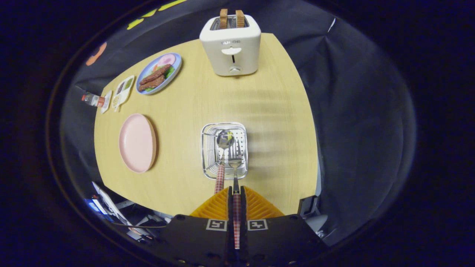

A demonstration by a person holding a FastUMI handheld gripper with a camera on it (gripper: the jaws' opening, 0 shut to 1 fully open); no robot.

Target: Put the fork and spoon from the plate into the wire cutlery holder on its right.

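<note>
The wooden table [274, 122] spreads beyond the fingers. Just ahead of them stands the wire cutlery holder [225, 150], the spoon [223, 148] already inside. The gripper [236, 193] is clamped on the fork [235, 165], tines over the holder. The pink plate [137, 142] lies left.
</note>
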